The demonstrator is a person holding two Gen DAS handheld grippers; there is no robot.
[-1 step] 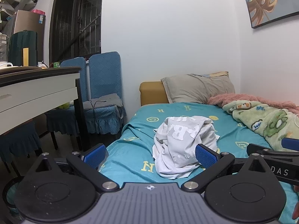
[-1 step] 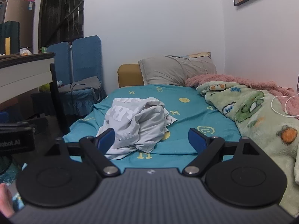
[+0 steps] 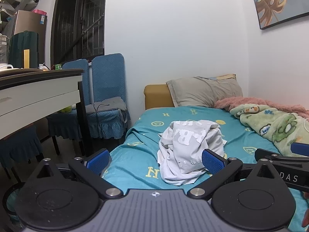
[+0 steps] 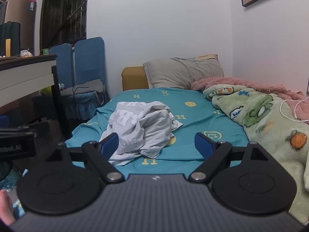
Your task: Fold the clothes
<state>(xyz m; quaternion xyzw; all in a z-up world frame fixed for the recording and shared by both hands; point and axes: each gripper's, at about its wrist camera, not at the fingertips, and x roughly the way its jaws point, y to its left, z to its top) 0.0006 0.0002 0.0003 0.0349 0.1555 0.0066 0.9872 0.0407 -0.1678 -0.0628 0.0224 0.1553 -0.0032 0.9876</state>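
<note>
Seen only from the left wrist: the gold-leaf picture [image 3: 274, 2] on the wall and the right gripper's blue tip at the right edge; seen only from the right wrist: a white cable [image 4: 289, 110] on the green cartoon blanket [image 4: 266, 119] and the left gripper's black body at the left edge. Crumpled grey T-shirt [image 3: 190, 148] heaped on the teal bed sheet [image 3: 135, 154], near the bed's foot. Left gripper [image 3: 155, 159] and right gripper [image 4: 157, 144] side by side, aimed slightly down at the heap, both spread wide and empty, clear of the cloth.
</note>
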